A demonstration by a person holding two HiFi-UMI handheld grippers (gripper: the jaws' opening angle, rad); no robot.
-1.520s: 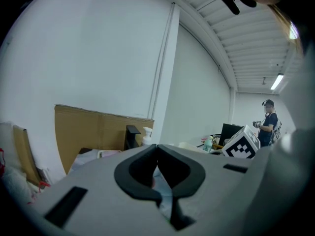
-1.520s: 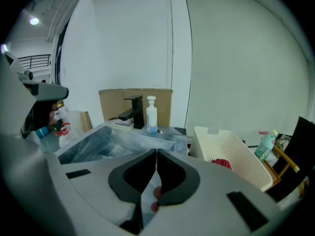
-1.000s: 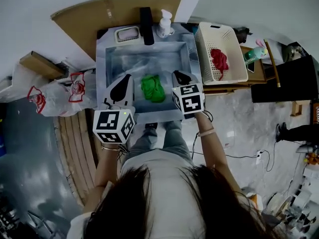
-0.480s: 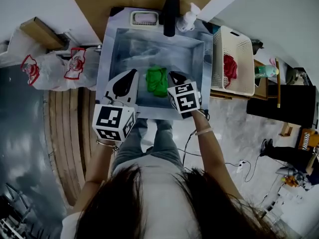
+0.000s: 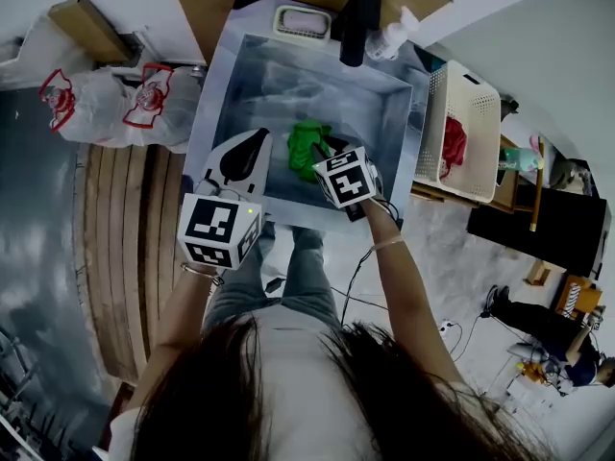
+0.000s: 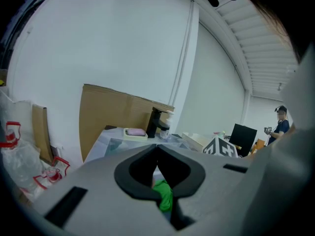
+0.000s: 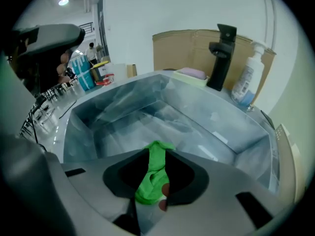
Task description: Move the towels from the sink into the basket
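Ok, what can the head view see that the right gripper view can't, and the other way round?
Only the head view: the white basket with a red towel in it, next to the sink. Only the right gripper view: the right tongs opening, with the green towel between their jaws. Both: the sink, the green towel, the black tap and the soap bottle.

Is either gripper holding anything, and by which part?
Nothing is held. The right gripper has its jaws opening, the green towel showing between them; the left gripper is shut, empty.
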